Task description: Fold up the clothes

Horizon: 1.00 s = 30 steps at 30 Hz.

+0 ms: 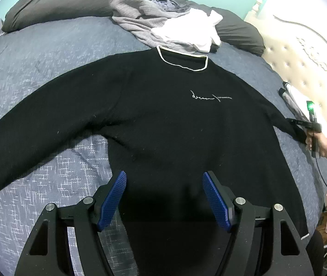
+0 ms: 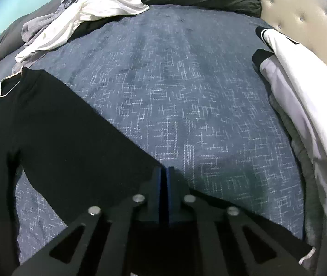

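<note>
Left wrist view: a black sweatshirt (image 1: 170,115) lies face up and spread flat on a blue-grey patterned bedspread (image 1: 36,69). Going from the left, its long sleeve (image 1: 36,133) runs out straight toward the lower left edge. The body follows, with a thin white-trimmed round collar (image 1: 183,58) at the top and a small line of white script (image 1: 210,96) on the chest. The other sleeve stretches right, where the right gripper (image 1: 298,122), held in the person's hand (image 1: 316,140), meets its cuff end. The left gripper (image 1: 164,179) hovers above the hem with its 2 blue pads (image 1: 111,203) standing wide apart and nothing between them. Beyond the collar sits a heap of grey and white clothes (image 1: 177,25) against dark pillows (image 1: 55,4); a tufted headboard (image 1: 301,53) is at far right.

Right wrist view: the sweatshirt's sleeve runs diagonally from the left down to the right gripper, whose blue pads are pressed together; the sleeve runs in under them, but whether they pinch the fabric I cannot tell. To the right lies a white garment with black trim (image 2: 301,96).
</note>
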{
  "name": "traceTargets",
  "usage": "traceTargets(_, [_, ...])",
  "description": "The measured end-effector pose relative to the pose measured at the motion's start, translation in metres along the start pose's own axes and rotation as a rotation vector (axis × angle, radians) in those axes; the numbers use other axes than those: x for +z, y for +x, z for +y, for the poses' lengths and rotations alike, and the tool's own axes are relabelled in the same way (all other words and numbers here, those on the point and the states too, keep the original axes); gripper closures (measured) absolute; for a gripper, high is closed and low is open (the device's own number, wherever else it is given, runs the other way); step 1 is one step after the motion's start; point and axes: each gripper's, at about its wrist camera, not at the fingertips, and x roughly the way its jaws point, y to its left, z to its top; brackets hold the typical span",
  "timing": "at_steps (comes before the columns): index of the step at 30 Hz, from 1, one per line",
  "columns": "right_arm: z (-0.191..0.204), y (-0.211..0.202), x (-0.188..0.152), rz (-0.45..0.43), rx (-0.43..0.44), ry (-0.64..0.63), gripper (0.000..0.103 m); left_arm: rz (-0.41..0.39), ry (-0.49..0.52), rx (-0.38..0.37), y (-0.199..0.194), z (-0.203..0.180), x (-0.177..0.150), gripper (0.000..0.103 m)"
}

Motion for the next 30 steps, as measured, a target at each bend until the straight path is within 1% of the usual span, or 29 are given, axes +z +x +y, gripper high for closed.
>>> traceTargets(5, [-0.002, -0.009, 0.005, -0.067, -0.069, 0.012, 0.101, 0.001, 0.000, 0.000, 0.000, 0.000, 0.000, 0.030])
traceTargets(7, [-0.002, -0.008, 0.005, -0.067, -0.091, 0.025, 0.101, 0.001, -0.008, -0.001, 0.000, 0.002, -0.001, 0.030])
traceTargets(11, [-0.001, -0.002, 0.005, -0.038, -0.107, 0.039, 0.101, 0.002, -0.028, 0.002, -0.002, 0.009, -0.002, 0.030])
traceTargets(13, [-0.006, -0.007, 0.004, -0.053, -0.152, 0.084, 0.100, 0.004, -0.045, -0.001, -0.004, 0.015, -0.002, 0.030])
traceTargets(14, [-0.009, -0.011, 0.004, -0.062, -0.164, 0.107, 0.097, 0.004, -0.052, -0.004, -0.005, 0.017, -0.003, 0.030])
traceTargets(15, [-0.012, -0.016, 0.003, -0.070, -0.172, 0.129, 0.097, 0.003, -0.059, -0.006, -0.008, 0.019, -0.004, 0.030])
traceTargets(18, [-0.014, -0.035, -0.002, -0.093, -0.119, 0.175, 0.097, 0.000, -0.072, -0.011, -0.017, 0.022, -0.006, 0.030])
traceTargets(21, [0.010, -0.055, -0.015, -0.062, 0.011, 0.181, 0.096, 0.005, -0.073, -0.013, -0.032, 0.022, -0.008, 0.030])
traceTargets(22, [0.020, -0.062, -0.020, -0.047, 0.058, 0.177, 0.093, 0.007, -0.073, -0.013, -0.037, 0.022, -0.008, 0.030])
traceTargets(23, [0.031, -0.068, -0.027, -0.024, 0.099, 0.164, 0.086, 0.009, -0.073, -0.014, -0.043, 0.022, -0.009, 0.030])
traceTargets(25, [0.057, -0.082, -0.044, 0.021, 0.174, 0.125, 0.077, 0.015, -0.072, -0.016, -0.057, 0.021, -0.011, 0.030])
traceTargets(28, [0.085, -0.109, -0.072, 0.065, 0.259, 0.074, 0.077, 0.044, -0.073, -0.018, -0.075, 0.020, -0.018, 0.030])
traceTargets(30, [0.100, -0.121, -0.089, 0.098, 0.302, 0.075, 0.074, 0.077, -0.076, -0.024, -0.085, 0.018, -0.028, 0.030])
